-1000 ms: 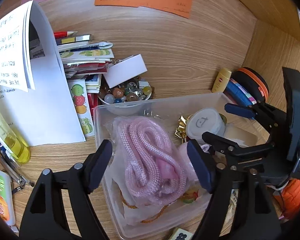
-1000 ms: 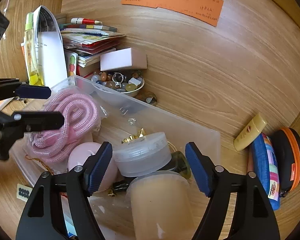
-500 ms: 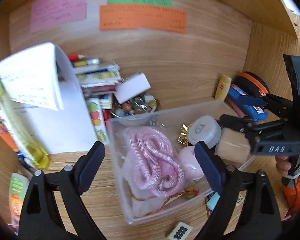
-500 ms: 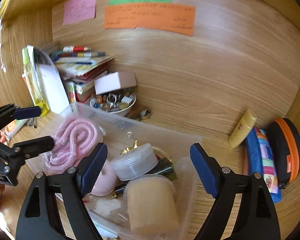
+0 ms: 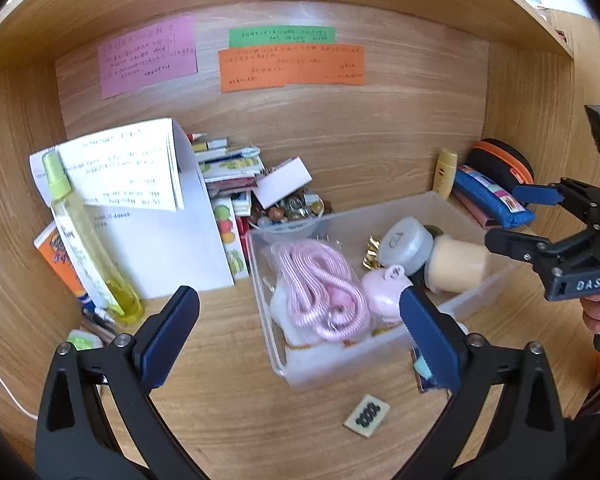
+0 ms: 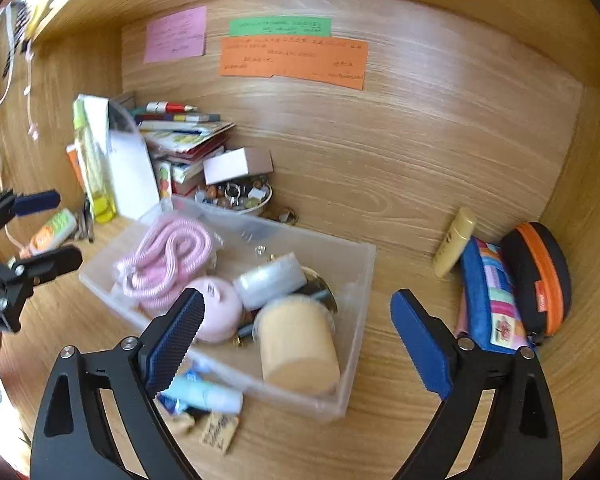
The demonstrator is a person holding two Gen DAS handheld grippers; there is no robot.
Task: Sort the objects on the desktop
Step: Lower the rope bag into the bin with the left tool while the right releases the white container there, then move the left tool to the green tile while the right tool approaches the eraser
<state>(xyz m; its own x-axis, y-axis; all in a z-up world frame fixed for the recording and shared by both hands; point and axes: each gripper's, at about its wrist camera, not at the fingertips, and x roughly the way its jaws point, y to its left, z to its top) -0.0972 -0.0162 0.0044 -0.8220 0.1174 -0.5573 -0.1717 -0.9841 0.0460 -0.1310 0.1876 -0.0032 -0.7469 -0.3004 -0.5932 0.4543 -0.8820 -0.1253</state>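
Both grippers, left gripper and right gripper, are gaping apart, holding nothing. Only the left view is showing the domino tile near the desk's front edge. Right view is blurring the clear bin.

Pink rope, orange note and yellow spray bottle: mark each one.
Pink rope (image 5: 316, 280), left wrist view, middle of the coil.
Orange note (image 6: 292, 60), right wrist view, paper centre.
Yellow spray bottle (image 5: 84, 236), left wrist view, clear body.

We hold our left black two-finger gripper with blue pads with its jaws spread wide and nothing between them. Our right black two-finger gripper with blue pads is spread just as wide and empty, level with the left one.
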